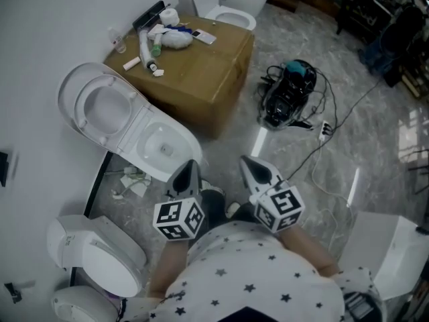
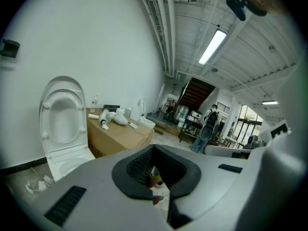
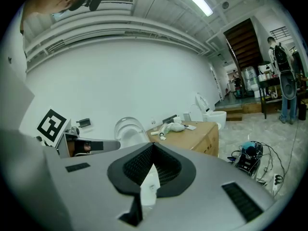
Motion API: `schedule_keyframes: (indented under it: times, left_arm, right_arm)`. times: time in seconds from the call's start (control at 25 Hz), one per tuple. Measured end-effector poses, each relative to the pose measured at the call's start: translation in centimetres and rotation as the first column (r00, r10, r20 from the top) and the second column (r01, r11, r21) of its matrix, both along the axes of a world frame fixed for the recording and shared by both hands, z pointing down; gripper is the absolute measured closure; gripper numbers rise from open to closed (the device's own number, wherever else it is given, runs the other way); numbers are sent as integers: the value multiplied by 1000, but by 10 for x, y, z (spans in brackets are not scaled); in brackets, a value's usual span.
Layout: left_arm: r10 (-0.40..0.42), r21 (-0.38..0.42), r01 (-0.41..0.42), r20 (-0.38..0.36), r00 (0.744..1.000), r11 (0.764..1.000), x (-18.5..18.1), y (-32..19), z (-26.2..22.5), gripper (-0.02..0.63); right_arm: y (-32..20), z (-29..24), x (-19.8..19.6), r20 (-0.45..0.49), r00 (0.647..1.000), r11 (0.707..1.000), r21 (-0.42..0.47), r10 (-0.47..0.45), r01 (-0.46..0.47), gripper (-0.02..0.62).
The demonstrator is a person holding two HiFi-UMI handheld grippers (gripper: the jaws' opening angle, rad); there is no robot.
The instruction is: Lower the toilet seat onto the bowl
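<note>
A white toilet stands against the wall with its seat and lid (image 1: 100, 109) raised upright over the open bowl (image 1: 182, 136). My left gripper (image 1: 190, 166) hovers just in front of the bowl's near rim, jaws shut and empty. My right gripper (image 1: 250, 164) hangs beside it to the right, also shut with nothing in it. The left gripper view shows the raised seat (image 2: 61, 114) at far left, beyond the closed left gripper (image 2: 154, 150). In the right gripper view the seat (image 3: 129, 131) stands behind the closed right gripper (image 3: 153, 150).
A cardboard box (image 1: 194, 66) with tubes and small items sits right of the toilet. Another toilet (image 1: 231, 5) stands behind it, and a third (image 1: 100, 253) at lower left. A black device with cables (image 1: 288, 92) lies on the marble floor. A person (image 2: 211, 121) stands far off.
</note>
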State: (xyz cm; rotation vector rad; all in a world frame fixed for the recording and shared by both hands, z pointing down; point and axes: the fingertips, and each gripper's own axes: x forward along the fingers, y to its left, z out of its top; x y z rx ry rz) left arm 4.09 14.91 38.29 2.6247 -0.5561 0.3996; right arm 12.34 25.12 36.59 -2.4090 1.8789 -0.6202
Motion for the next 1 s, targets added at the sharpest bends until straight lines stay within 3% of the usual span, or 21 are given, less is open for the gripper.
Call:
schedule_keyframes:
  times: [0.44, 1.0]
  left_arm:
    - [-65, 42, 64, 17, 998, 997, 15, -79, 7, 607]
    - [-224, 81, 221, 24, 974, 972, 17, -187, -11, 607]
  right_arm:
    - [-90, 0, 11, -33, 992, 992, 2, -123, 123, 589]
    - [-221, -17, 11, -39, 948, 947, 39, -316, 318, 589]
